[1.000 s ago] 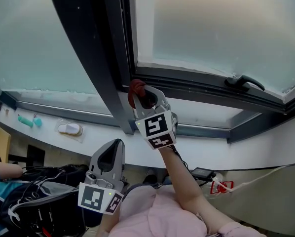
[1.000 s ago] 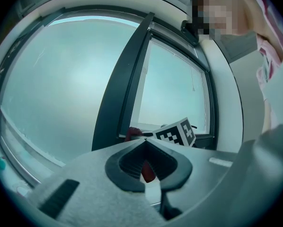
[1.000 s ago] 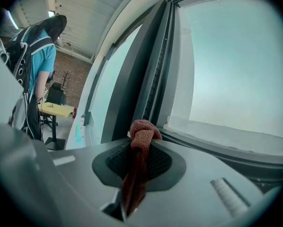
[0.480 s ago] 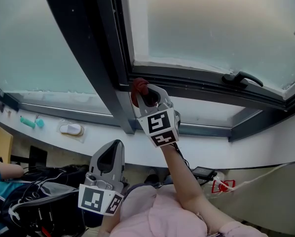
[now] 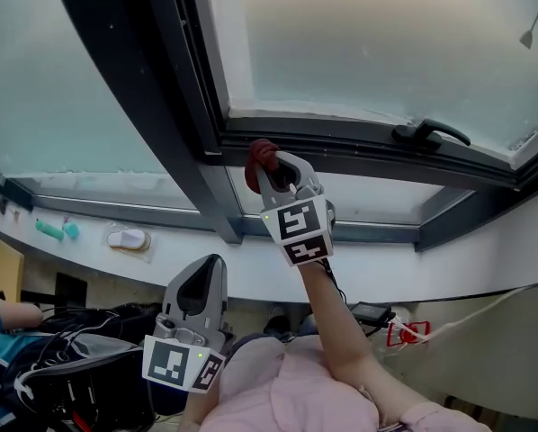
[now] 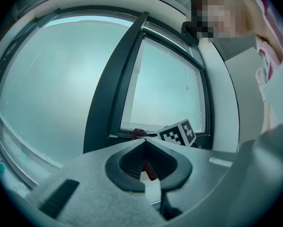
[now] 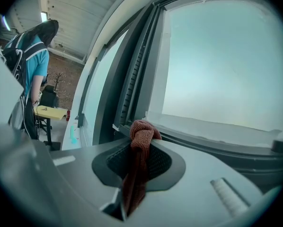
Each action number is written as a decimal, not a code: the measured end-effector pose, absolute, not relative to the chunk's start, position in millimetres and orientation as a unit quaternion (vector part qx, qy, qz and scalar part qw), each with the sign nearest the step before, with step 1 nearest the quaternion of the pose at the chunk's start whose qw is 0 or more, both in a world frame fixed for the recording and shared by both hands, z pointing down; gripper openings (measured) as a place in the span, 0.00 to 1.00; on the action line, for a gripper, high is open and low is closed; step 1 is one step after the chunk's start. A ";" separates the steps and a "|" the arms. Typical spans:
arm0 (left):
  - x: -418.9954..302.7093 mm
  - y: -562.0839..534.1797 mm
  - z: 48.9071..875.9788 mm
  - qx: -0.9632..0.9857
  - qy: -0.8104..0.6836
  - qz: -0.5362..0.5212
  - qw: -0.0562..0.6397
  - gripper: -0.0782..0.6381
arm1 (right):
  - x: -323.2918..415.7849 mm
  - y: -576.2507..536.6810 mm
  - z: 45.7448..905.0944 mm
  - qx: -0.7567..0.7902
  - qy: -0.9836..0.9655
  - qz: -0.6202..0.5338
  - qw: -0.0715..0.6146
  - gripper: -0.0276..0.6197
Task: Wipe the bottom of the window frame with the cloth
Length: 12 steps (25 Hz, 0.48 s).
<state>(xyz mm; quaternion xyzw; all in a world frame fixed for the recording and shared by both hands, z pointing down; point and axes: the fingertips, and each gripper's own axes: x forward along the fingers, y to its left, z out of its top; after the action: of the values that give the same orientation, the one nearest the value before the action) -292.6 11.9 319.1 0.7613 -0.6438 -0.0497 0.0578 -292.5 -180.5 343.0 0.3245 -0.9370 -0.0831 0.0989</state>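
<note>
My right gripper is raised to the window and shut on a bunched red-brown cloth. The cloth's knotted end presses against the dark bottom rail of the window frame, just right of the thick upright post. In the right gripper view the cloth sticks out between the jaws in front of the frame's bottom rail. My left gripper hangs low by my lap, shut and empty. In the left gripper view the left gripper points up at the window, with the cloth beyond it.
A black window handle sits on the rail to the right. The white sill below holds teal items and a white object. A dark bag with cables lies lower left. A person in a teal shirt stands far left.
My right gripper has slid the cloth a little to the right along the bottom rail, away from the post. The left gripper has stayed where it was.
</note>
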 end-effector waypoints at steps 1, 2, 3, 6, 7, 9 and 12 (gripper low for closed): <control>-290.2 11.5 319.0 0.763 -0.642 -0.049 0.057 0.11 | -288.8 -181.2 342.8 0.327 -0.936 -0.083 0.098 0.13; -287.7 11.0 319.0 0.764 -0.640 -0.049 0.057 0.11 | -285.1 -181.9 342.6 0.329 -0.936 -0.082 0.097 0.13; -285.0 10.5 319.2 0.766 -0.638 -0.049 0.057 0.11 | -281.4 -182.6 342.4 0.332 -0.935 -0.082 0.096 0.13; -276.6 8.7 320.5 0.772 -0.632 -0.047 0.058 0.11 | -269.9 -184.4 341.9 0.339 -0.933 -0.080 0.094 0.13; -273.9 8.0 320.7 0.773 -0.630 -0.047 0.057 0.11 | -266.0 -185.0 341.6 0.341 -0.932 -0.079 0.093 0.13; -269.4 6.7 320.9 0.776 -0.627 -0.048 0.057 0.11 | -259.0 -186.5 340.8 0.345 -0.931 -0.079 0.092 0.13; -264.5 6.2 321.3 0.779 -0.623 -0.049 0.055 0.11 | -250.7 -187.2 339.7 0.351 -0.929 -0.078 0.089 0.13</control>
<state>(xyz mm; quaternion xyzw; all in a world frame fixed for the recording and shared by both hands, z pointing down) -264.5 6.2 321.3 0.7787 -0.6231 -0.0485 0.0551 -250.7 -187.2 339.7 0.3511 -0.9288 -0.0778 0.0893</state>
